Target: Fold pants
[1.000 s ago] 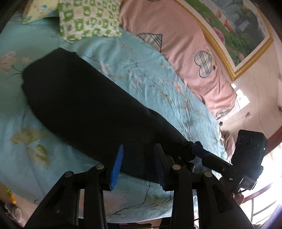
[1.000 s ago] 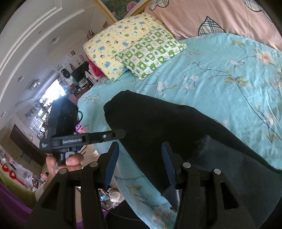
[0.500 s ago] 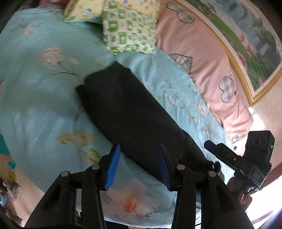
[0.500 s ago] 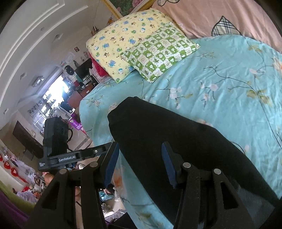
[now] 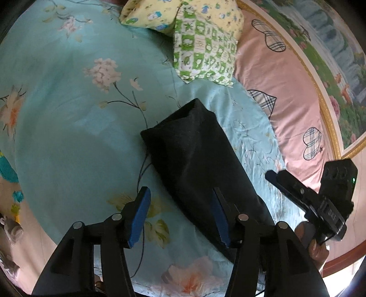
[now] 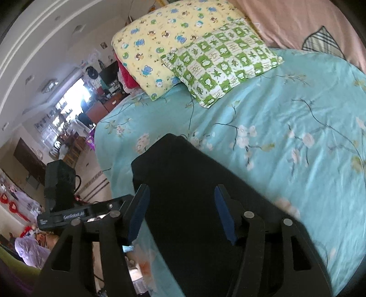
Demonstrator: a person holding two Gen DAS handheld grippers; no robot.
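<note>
i am pulling both grippers up and back from the pants (image 5: 196,160); they were close a second ago. my left gripper (image 5: 180,217) and right gripper (image 6: 181,214) are hanging wide open, holding nothing. the one pair of pants is lying as a long dark strip on the blue bed (image 5: 68,137), so more folding is coming, i think. two pillows (image 6: 205,54) are sitting far off.

The near end of the black pants (image 5: 201,169) disappears behind the left hand-held gripper (image 5: 180,217), so no telling how that end lies. Same deal in the right wrist view: the pants (image 6: 194,182) run off the bottom edge behind the right hand-held gripper (image 6: 180,214). The yellow pillow (image 5: 160,16) is cut off at the top. Room clutter (image 6: 68,128) past the bed is too small to make out.
</note>
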